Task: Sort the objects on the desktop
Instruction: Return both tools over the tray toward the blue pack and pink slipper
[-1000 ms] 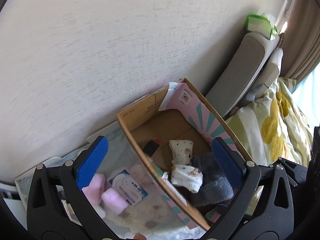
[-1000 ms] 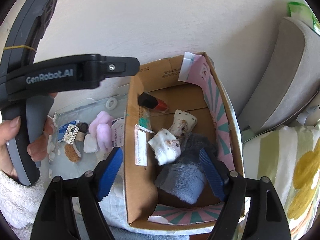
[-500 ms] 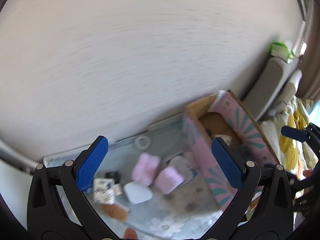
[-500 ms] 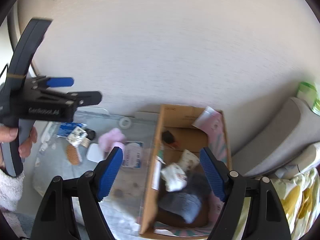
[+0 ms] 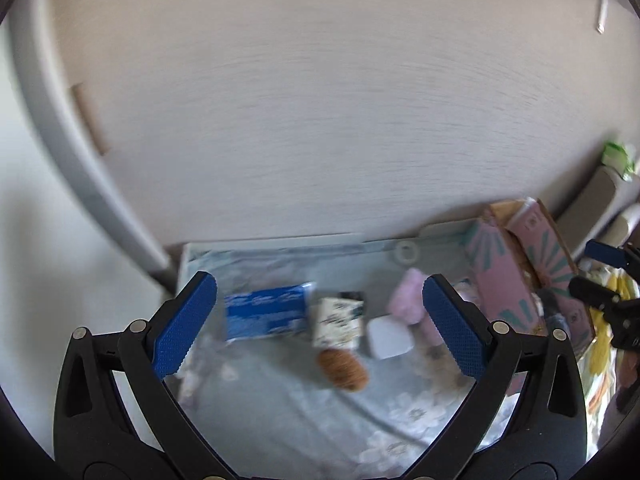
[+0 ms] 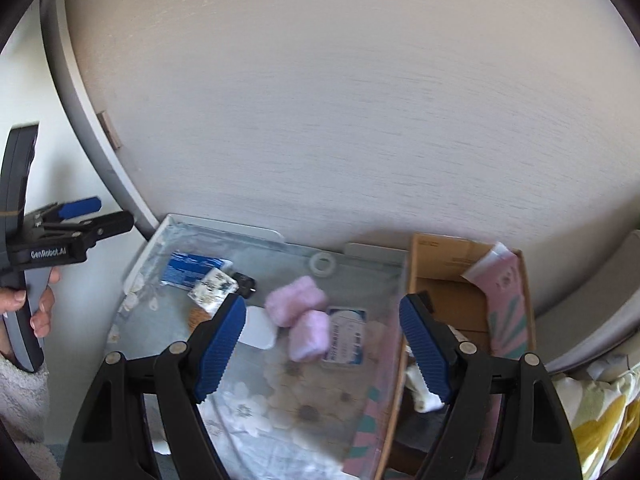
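A floral-covered table holds a blue packet, a patterned white packet, a white square pad, a brown round puff and pink fluffy pieces. My left gripper is open and empty above them. In the right wrist view my right gripper is open and empty over the two pink pieces and a printed card. The cardboard box stands at the right with socks inside, mostly hidden by a finger.
A white wall runs close behind the table. A white ring lies at the table's back edge. A grey cushion and yellow-patterned bedding lie to the right of the box. The left gripper's handle shows at far left.
Both grippers have pulled back and swung left, away from the box toward the loose items on the table. Both stayed open and empty.
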Available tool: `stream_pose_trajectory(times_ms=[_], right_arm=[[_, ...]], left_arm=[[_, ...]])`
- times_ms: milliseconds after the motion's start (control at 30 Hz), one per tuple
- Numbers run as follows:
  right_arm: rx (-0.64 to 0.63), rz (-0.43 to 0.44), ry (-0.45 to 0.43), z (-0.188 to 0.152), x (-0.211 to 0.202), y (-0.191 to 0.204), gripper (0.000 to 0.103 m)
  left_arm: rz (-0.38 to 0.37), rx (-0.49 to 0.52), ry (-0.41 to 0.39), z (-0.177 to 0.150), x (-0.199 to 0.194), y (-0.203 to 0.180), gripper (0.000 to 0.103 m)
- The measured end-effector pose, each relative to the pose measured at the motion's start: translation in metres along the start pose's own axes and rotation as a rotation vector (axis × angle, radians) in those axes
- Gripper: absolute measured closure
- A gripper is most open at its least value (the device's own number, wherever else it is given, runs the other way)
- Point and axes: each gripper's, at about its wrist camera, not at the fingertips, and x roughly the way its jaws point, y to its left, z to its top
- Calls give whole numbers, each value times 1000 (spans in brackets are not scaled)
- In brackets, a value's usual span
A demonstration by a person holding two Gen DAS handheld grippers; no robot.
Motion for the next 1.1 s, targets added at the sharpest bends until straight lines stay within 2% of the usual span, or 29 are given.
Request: stream_pose_trajectory(times_ms=[167, 367, 667, 733, 767, 833, 1000, 1100], right_arm=[[8, 34, 10, 6, 14, 14, 27], [2, 38, 96, -4, 52, 32, 27], [39, 34, 241, -23, 118, 40, 27], [36, 34, 266, -24, 130, 39, 27], [34, 30, 272, -24, 134, 40, 27], [30, 39, 287, -23, 141, 38, 27], [-32, 91, 342, -13, 156, 36, 27], [-91, 115, 404, -7, 177, 35, 27]], left_arm=[[64, -54, 15, -17, -3, 47, 0], [23, -114, 86, -35, 20, 85, 0], [-44, -85, 238, -62, 113, 79, 0], [-37, -56, 253, -63, 130, 75, 0], [-28, -25, 258, -63, 137, 73, 0], [-1, 98, 256, -61, 149, 64, 0], [33, 509, 260, -56, 163, 40, 0], [-15, 687, 279, -57, 172, 29, 0]])
